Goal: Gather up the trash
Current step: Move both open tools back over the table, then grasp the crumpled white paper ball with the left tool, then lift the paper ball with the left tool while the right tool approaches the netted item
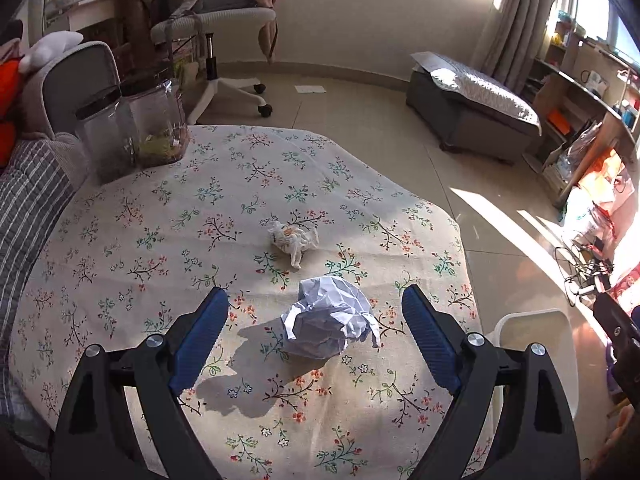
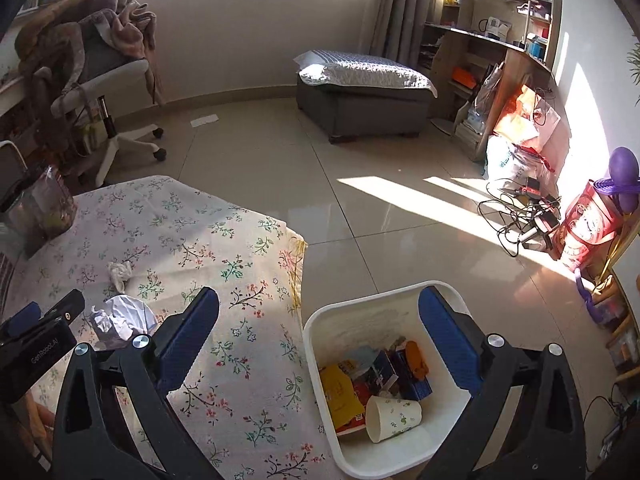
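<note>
Paper ball (image 1: 328, 322) on table (image 1: 120, 240), bin (image 2: 360, 320) beside.

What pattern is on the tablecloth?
Small flowering sprigs on cream tablecloth, clearest in the left wrist view.

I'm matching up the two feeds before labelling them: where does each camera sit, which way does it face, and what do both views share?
Left wrist: on the left gripper, angled down at the floral tablecloth and the crumpled white paper between its open blue fingers.
Right wrist: on the right gripper, angled down over the table edge at the white bin; open fingers, and the left gripper's body at the left edge.
Shared: paper, small wrapper, bin.
</note>
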`<control>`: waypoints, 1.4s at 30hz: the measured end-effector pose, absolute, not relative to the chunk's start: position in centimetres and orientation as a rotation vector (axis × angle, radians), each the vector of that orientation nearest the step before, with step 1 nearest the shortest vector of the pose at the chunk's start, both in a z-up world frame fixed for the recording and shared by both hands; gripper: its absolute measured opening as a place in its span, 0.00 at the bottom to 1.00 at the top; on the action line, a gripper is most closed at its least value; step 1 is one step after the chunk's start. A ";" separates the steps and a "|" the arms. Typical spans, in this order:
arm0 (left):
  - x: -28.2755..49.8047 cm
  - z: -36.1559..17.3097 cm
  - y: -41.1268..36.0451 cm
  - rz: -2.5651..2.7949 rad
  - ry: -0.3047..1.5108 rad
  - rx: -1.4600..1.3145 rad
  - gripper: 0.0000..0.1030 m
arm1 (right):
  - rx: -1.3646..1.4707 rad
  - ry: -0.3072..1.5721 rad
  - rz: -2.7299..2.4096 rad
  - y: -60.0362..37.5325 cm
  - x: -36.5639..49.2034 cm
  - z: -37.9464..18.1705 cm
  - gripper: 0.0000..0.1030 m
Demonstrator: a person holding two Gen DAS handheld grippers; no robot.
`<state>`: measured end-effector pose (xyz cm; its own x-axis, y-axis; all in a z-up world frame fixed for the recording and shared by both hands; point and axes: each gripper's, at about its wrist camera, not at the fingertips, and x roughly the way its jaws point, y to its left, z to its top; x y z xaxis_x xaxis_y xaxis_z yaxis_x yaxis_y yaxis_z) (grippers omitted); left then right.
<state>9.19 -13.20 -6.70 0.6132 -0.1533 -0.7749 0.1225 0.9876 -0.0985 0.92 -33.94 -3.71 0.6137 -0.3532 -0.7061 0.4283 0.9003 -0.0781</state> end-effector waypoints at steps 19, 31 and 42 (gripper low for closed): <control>14.5 -13.9 -12.9 -0.343 1.278 -0.280 0.84 | 0.175 0.867 -0.396 -32.7 3.2 -4.6 0.93; 13.7 -11.3 -9.4 -0.341 1.241 -0.282 0.62 | 0.137 0.892 -0.391 -30.6 4.8 -5.5 0.93; 14.2 -5.4 2.9 -0.234 1.081 -0.445 0.63 | -0.090 1.087 -0.001 -19.0 13.2 -9.9 0.93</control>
<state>14.18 2.91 -5.44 0.4576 -0.3954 -0.7964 -0.0312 0.8880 -0.4589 13.21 -19.01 -9.92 0.4652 -0.0447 -0.8841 -0.0437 0.9963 -0.0734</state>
